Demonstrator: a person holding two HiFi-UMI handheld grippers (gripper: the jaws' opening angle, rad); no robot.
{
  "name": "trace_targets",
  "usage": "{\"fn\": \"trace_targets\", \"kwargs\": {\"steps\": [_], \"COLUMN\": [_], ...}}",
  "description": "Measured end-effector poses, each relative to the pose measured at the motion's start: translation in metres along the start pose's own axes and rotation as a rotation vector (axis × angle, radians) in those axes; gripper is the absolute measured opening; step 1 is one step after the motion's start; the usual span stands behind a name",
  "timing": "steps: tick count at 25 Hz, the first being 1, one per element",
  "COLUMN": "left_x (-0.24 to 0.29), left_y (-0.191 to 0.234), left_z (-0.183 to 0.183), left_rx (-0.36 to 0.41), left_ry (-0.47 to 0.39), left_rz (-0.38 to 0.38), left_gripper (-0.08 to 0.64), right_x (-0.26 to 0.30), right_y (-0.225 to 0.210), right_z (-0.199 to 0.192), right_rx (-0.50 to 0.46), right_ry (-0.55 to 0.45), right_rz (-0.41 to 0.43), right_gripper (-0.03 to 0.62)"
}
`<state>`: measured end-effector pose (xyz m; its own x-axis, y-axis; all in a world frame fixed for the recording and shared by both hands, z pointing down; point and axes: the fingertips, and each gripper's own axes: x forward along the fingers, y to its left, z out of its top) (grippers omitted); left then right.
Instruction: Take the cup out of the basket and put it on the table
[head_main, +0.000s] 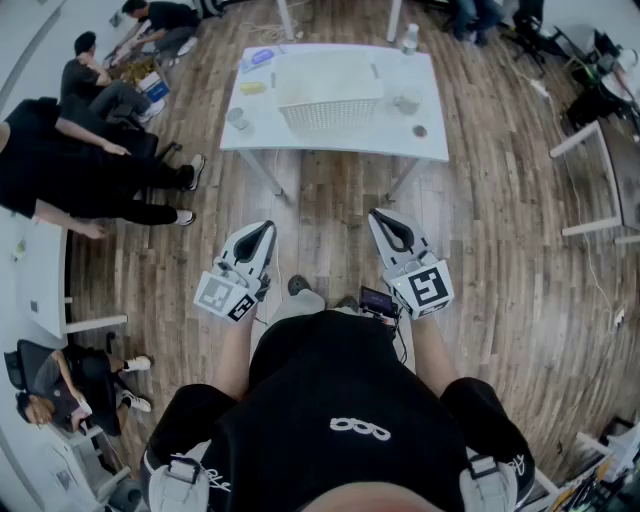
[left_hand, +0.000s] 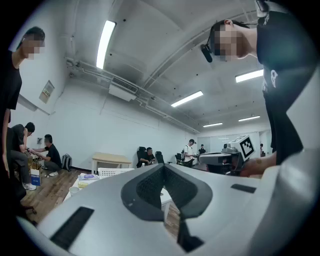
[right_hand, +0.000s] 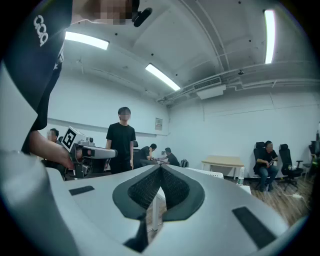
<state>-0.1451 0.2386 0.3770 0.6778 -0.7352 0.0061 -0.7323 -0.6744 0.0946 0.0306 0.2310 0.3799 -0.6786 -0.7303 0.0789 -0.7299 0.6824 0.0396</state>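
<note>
- The white plastic lattice basket (head_main: 330, 115) stands on the white rectangular bench (head_main: 345, 142), at 12 o'clock from the person and well apart from both grippers.
- The basket's inside is washed out by light in the head view, so I cannot tell whether the cup lies in it.
- A small pale paper cup (head_main: 237, 118) stands on the bench at 8 o'clock from the basket, near the bench's left edge.
- A clear plastic cup (head_main: 407, 100) stands at 3 o'clock from the basket, and a clear bottle (head_main: 409, 38) at 1 o'clock, by the far edge.
- The left gripper (head_main: 264, 231) is held level over the brown wooden floor (head_main: 330, 200) at 11 o'clock from the person's chest. Its jaws are closed together, tips meeting, with nothing between them (left_hand: 162, 167).
- The right gripper (head_main: 385, 218) is held level at 1 o'clock, beside the left one. Its jaws are likewise pressed together and empty (right_hand: 160, 170).
- Both grippers point toward the bench but are short of its near edge.
</note>
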Motion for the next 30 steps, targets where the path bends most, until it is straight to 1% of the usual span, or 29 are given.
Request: {"fn": "trace_targets", "kwargs": {"steps": [2, 4, 9, 13, 17, 20, 25, 28, 30], "left_x": [0.013, 0.016, 0.013, 0.018, 0.018, 0.031, 0.049, 0.064, 0.08], "left_y": [0.002, 0.005, 0.004, 0.006, 0.012, 0.016, 0.005, 0.026, 0.038], "left_z": [-0.002, -0.003, -0.013, -0.011, -0.022, -0.026, -0.031, -0.03, -0.027], "left_rx": [-0.002, -0.004, -0.025, -0.016, -0.036, -0.032, -0.049, -0.061, -0.064], "left_ry": [-0.002, -0.003, -0.001, -0.011, 0.006, 0.017, 0.034, 0.044, 0.038], "left_rz": [-0.047, -0.069, -0.069, -0.071, -0.085, -0.078, -0.084, -0.094, -0.116], "left_gripper": [0.009, 0.009, 0.009, 0.008, 0.009, 0.009, 0.008, 0.009, 0.009], "right_x": [-0.002, -0.001, -0.005, -0.007, -0.002, 0.005, -0.007, 0.013, 0.024], "right_y": [-0.006, -0.007, -0.008, -0.016, -0.013, -0.022, -0.04, -0.053, -0.063], "right_z": [-0.004, -0.009, -0.02, -0.015, -0.024, -0.03, -0.039, -0.04, -0.04], "right_rx": [-0.007, -0.01, -0.009, -0.029, -0.017, -0.007, 0.006, 0.02, 0.016], "right_ry": [0.017, 0.03, 0.052, 0.04, 0.068, 0.066, 0.086, 0.095, 0.105], "right_rz": [-0.048, -0.073, -0.085, -0.09, -0.103, -0.095, -0.109, -0.113, -0.125], "right_gripper": [0.023, 0.023, 0.023, 0.025, 0.025, 0.025, 0.025, 0.025, 0.025]}}
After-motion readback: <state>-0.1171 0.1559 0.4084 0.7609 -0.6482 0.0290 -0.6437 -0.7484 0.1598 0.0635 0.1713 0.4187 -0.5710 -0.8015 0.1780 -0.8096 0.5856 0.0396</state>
